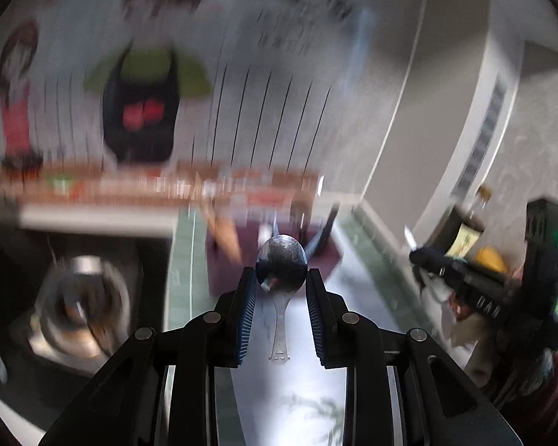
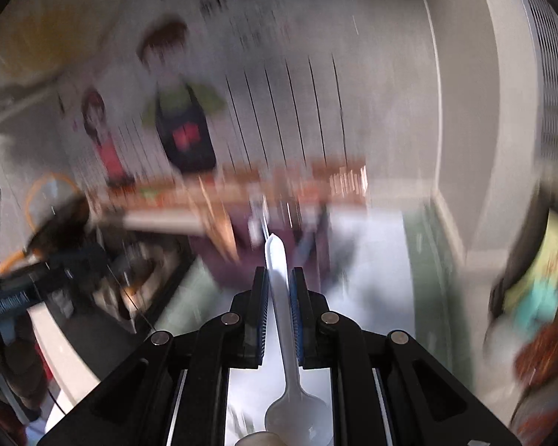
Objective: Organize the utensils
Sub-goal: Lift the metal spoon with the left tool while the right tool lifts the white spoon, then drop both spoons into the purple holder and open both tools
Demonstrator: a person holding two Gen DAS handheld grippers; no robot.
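Note:
My left gripper (image 1: 281, 278) is shut on a shiny metal spoon (image 1: 281, 260); the pads press both sides of its bowl, which points forward, and the handle runs back between the fingers. In the right wrist view my right gripper (image 2: 279, 278) is shut on the handle of a white plastic spoon (image 2: 275, 256), whose bowl lies back toward the camera. Ahead of both, blurred, sits a purple utensil holder (image 1: 223, 275) (image 2: 219, 264) with several utensils in it. The right gripper (image 1: 465, 282) also shows at the right edge of the left wrist view.
A steel pot (image 1: 82, 297) sits on a dark surface at lower left. Behind runs a brown shelf (image 1: 148, 186) under a wall poster (image 1: 141, 104) of cartoon figures. A tall white appliance (image 1: 446, 111) stands at the right. Both views are motion-blurred.

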